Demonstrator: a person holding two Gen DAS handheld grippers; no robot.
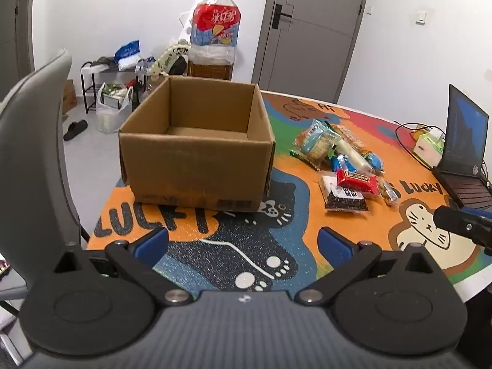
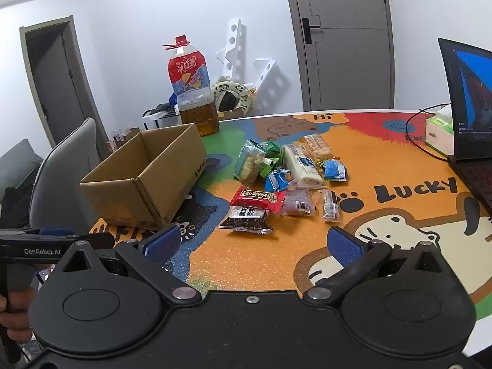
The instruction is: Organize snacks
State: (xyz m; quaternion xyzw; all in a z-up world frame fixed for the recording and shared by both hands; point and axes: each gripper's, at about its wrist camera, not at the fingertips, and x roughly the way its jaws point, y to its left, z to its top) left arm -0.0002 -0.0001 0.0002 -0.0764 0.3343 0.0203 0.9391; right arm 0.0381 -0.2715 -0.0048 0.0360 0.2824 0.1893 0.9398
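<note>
Cartoon mat [image 2: 261,261]; white snack stick [image 2: 301,164] lies pointing away; both hand-held grippers [image 1: 243,243] [image 2: 253,243] apart, unloaded

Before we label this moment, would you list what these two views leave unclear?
- Cardboard box floor: the near wall hides part in the left wrist view; the right wrist view shows none.
- Snack pile: overlapping packets prevent a count; print too small.
- Laptop: cut by the right edge in both.

Black grippers, blue-padded jaws, silver screws.
</note>
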